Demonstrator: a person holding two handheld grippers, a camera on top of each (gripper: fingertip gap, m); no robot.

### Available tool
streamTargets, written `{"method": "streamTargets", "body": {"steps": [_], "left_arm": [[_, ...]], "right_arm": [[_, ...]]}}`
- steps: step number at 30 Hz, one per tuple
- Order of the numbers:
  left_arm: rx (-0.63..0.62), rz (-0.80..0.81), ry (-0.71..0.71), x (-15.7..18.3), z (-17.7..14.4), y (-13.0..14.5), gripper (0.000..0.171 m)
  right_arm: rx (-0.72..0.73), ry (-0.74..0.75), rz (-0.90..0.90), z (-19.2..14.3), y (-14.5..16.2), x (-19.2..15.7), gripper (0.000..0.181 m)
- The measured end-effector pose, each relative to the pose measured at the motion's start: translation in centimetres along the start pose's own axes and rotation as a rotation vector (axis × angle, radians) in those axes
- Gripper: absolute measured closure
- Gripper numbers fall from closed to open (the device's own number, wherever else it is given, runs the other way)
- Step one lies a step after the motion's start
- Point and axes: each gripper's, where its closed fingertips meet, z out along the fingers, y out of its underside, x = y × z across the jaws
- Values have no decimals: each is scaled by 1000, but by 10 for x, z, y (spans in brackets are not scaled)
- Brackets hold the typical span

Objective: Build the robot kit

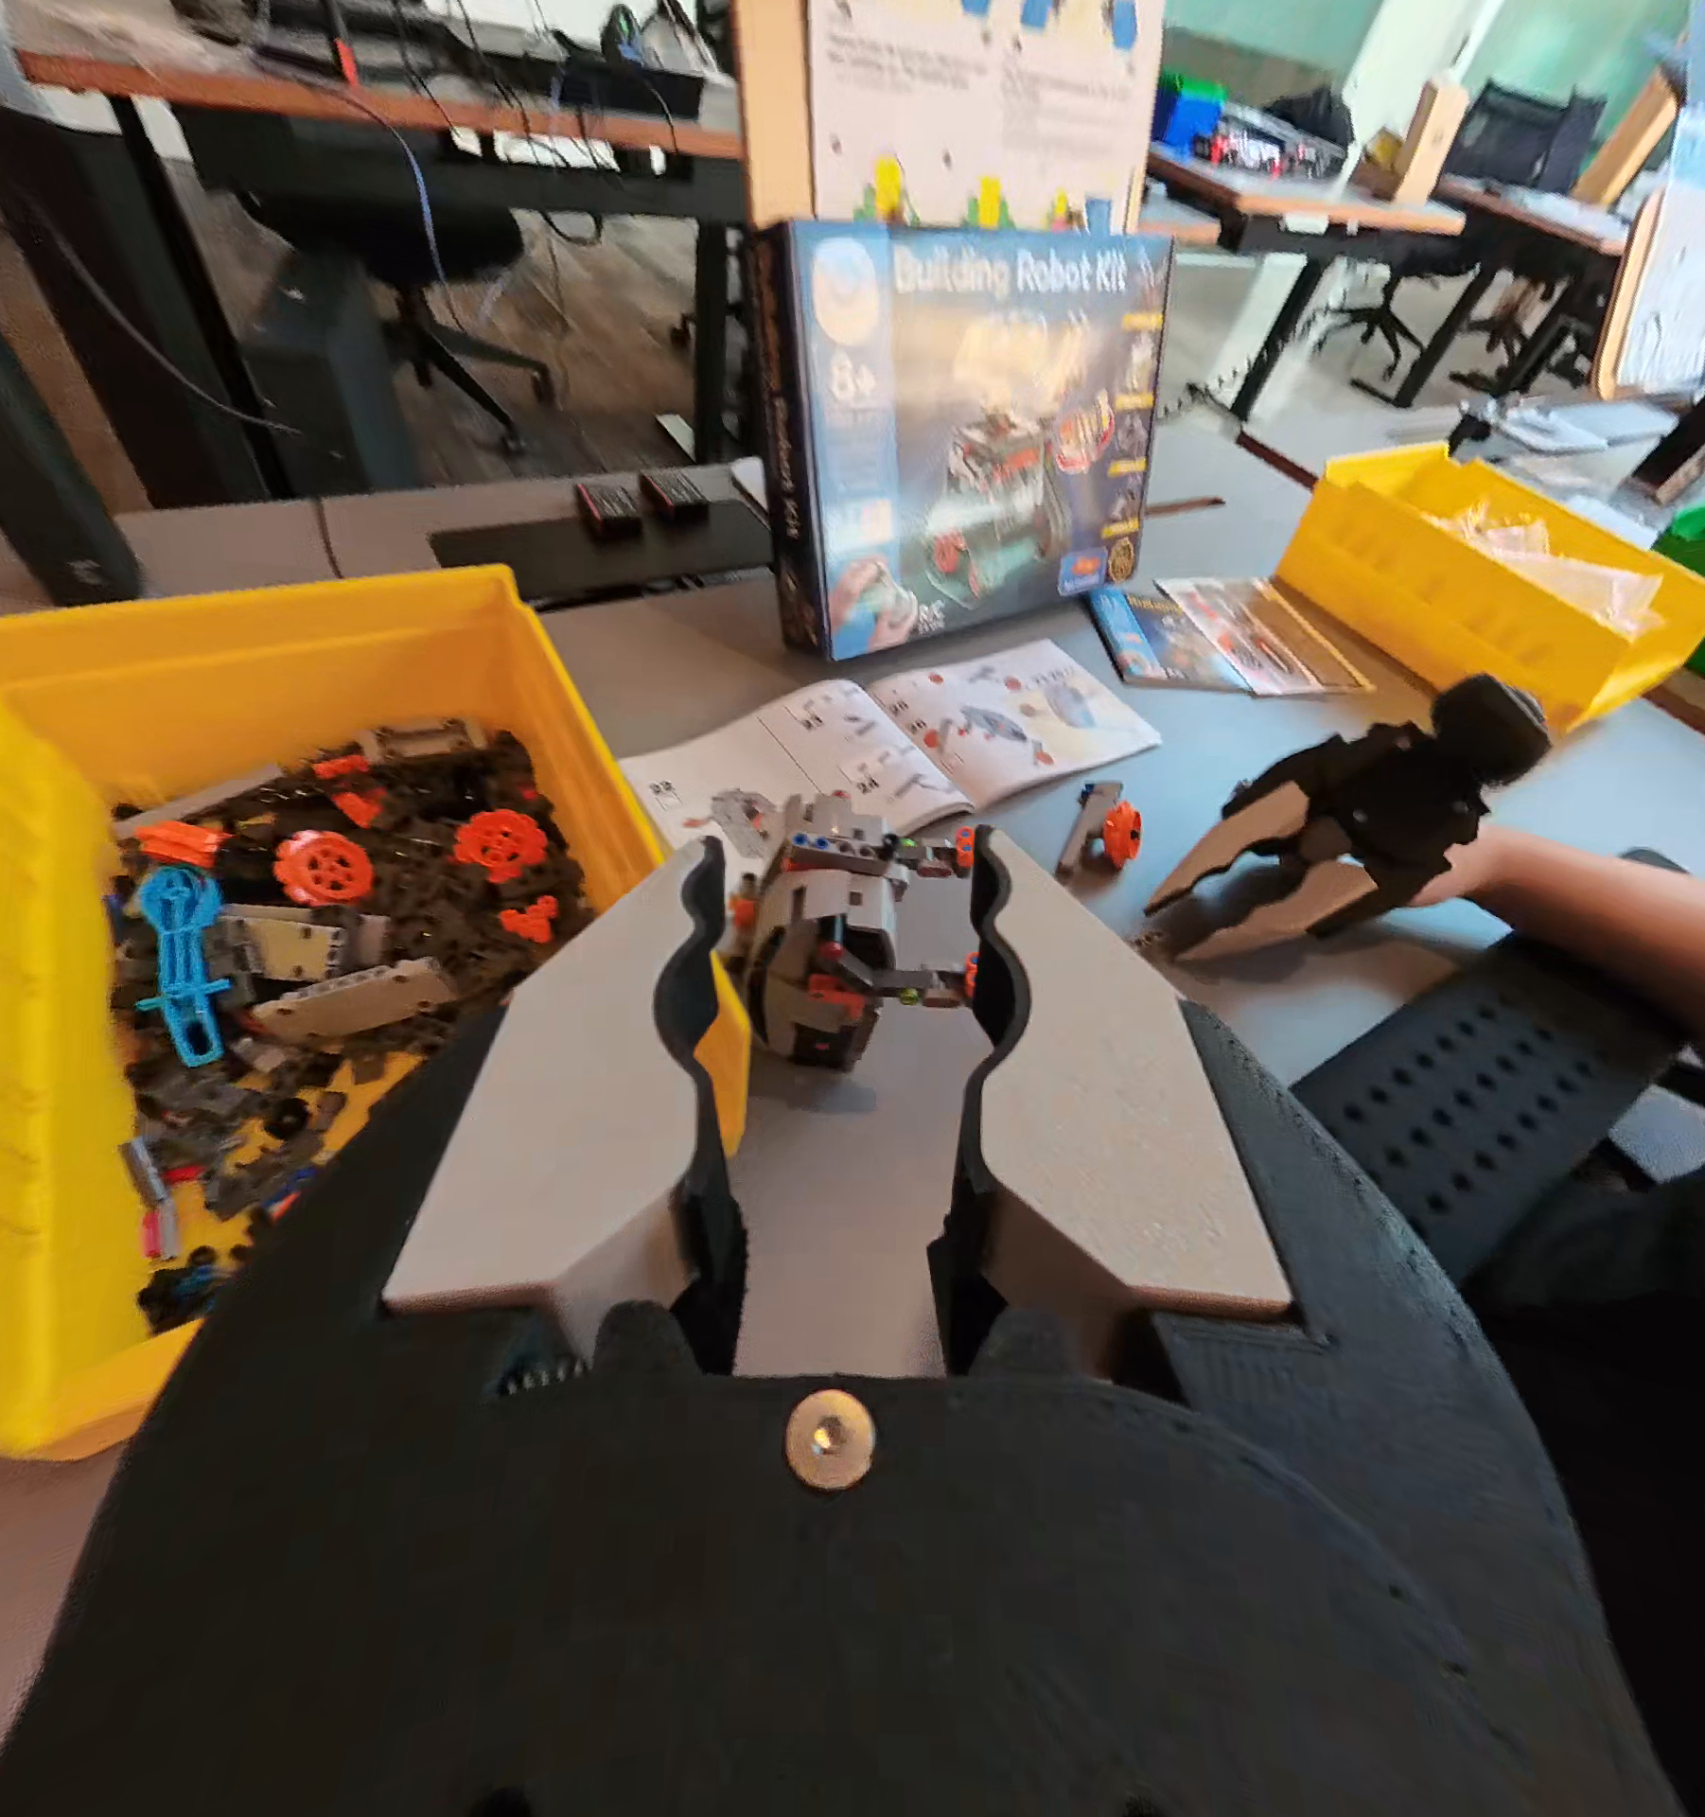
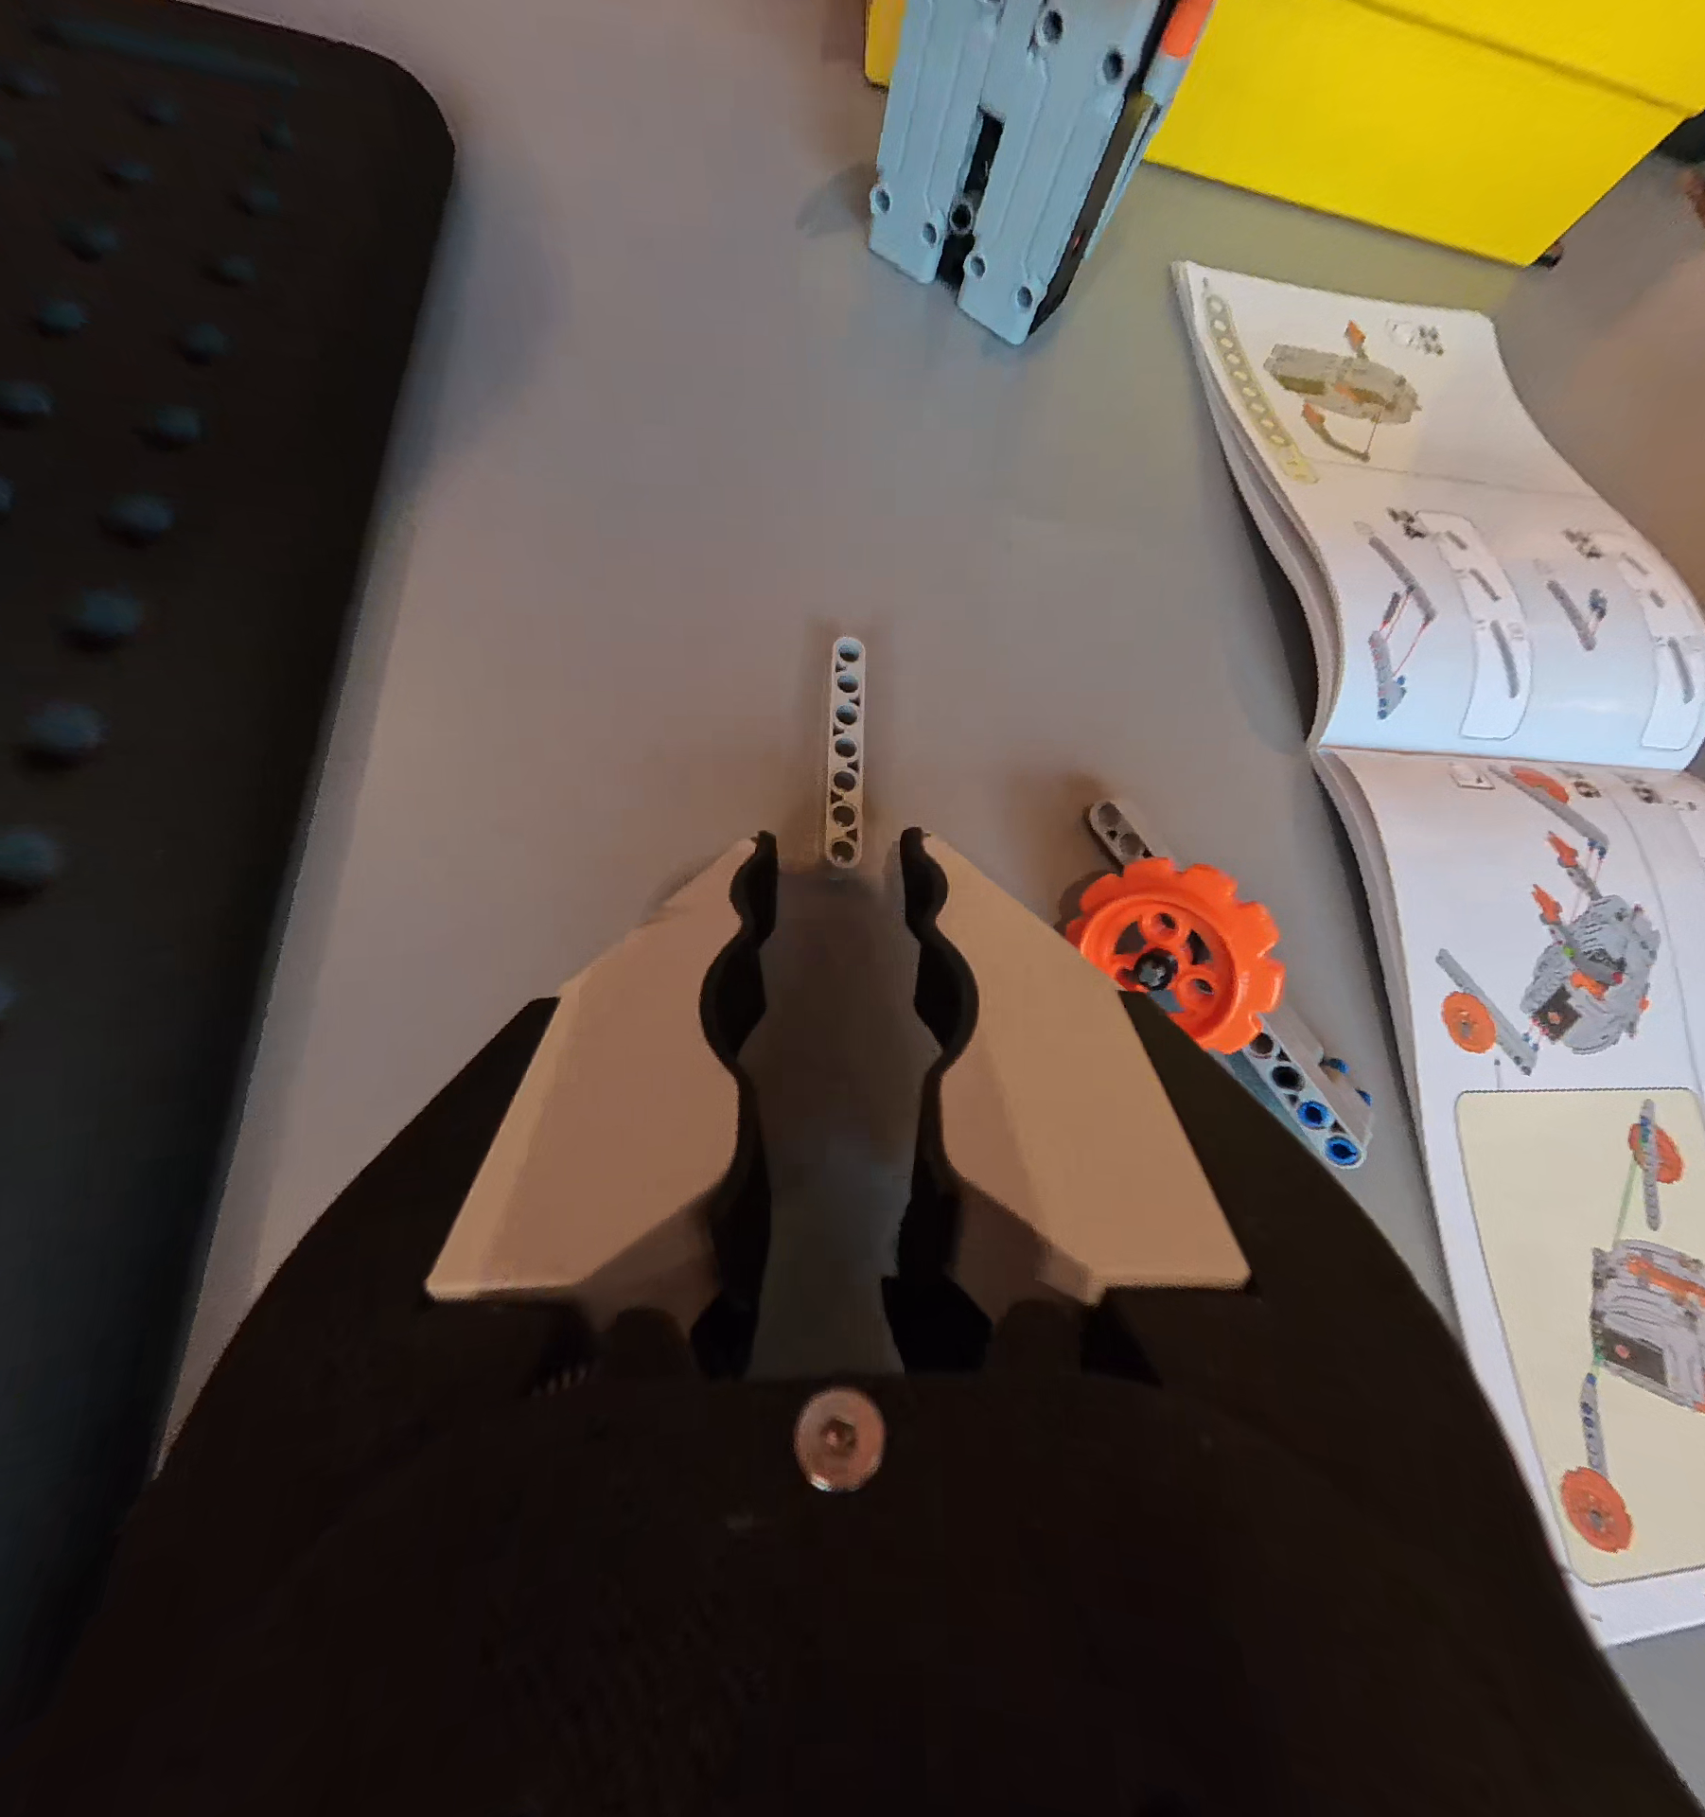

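Note:
My left gripper is open and empty, held above the grey table. A part-built grey model with red and black pieces stands just beyond its fingertips, apart from them. My right gripper is open, low over the table. A thin grey beam with holes lies ahead of it, its near end between the fingertips. An orange wheel on a grey beam lies just right of the right finger. The right gripper also shows in the left wrist view, held by a hand.
A yellow bin of loose parts stands left of the model. An open instruction booklet lies to the right. The kit box and a second yellow bin stand farther back. A black perforated pad lies left of the right gripper. Across from one pair of fingers to the other is roughly 30 cm.

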Motion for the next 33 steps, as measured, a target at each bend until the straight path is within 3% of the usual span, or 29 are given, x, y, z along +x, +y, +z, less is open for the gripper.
{"method": "streamTargets", "body": {"steps": [6,10,19,22,25,29,33], "left_arm": [[174,35,-40,-37,-27,-14,121],[214,85,-118,-63,-30,-12,121],[90,129,-165,-100,-8,4,114],[71,106,-137,-116,2,10,102],[-44,19,-62,-128,17,29,92],[-151,-6,-101,-154,29,34,125],[-460,-9,-204,-176,41,52,150]], "right_arm": [[68,82,-41,-14,-14,7,157],[137,177,-27,-31,-29,19,157],[211,277,13,-44,-50,25,158],[236,302,50,-48,-57,25,158],[286,292,87,-47,-67,18,158],[259,279,43,-38,-67,13,158],[230,262,68,-32,-58,15,158]]}}
